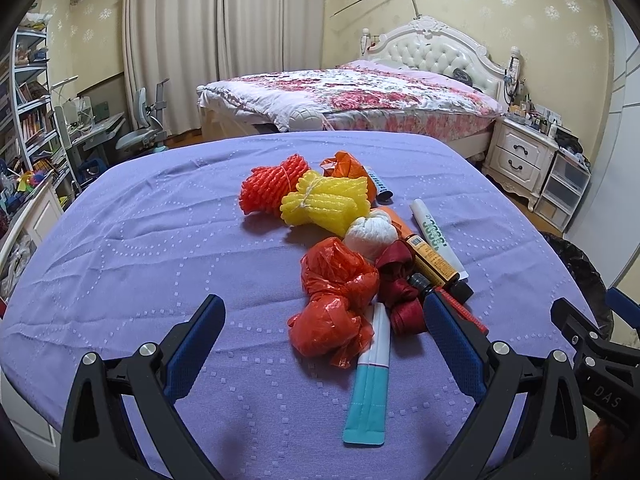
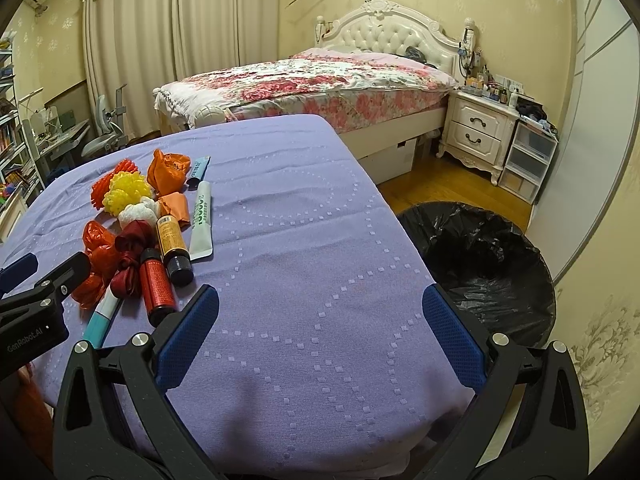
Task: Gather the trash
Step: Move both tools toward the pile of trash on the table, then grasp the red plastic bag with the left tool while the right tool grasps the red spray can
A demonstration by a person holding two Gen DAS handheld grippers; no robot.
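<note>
Trash lies in a loose heap on the purple tablecloth (image 1: 140,240), and from my left wrist view none of it looks collected yet. Nearest my left gripper (image 1: 324,320), whose jaws stand wide and hold nothing, is a crumpled red plastic bag (image 1: 336,300), touching a teal and white tube (image 1: 370,380) on its right. Behind them sit a dark red ribbon (image 1: 400,284), a white wad (image 1: 370,234), a yellow foam net (image 1: 326,204) and an orange foam net (image 1: 272,188). An amber bottle (image 1: 434,266) and a white tube with green print (image 1: 438,240) lie along the right side of the heap.

From my right wrist view, my right gripper (image 2: 320,312) is also spread wide and empty, over bare cloth between the heap and the table edge. A red bottle (image 2: 158,288) lies just left of its left finger. The bin with its black liner (image 2: 480,256) stands on the floor beside the table, to the right; I can't see anything in it. I judge the whole pile is left to move.
</note>
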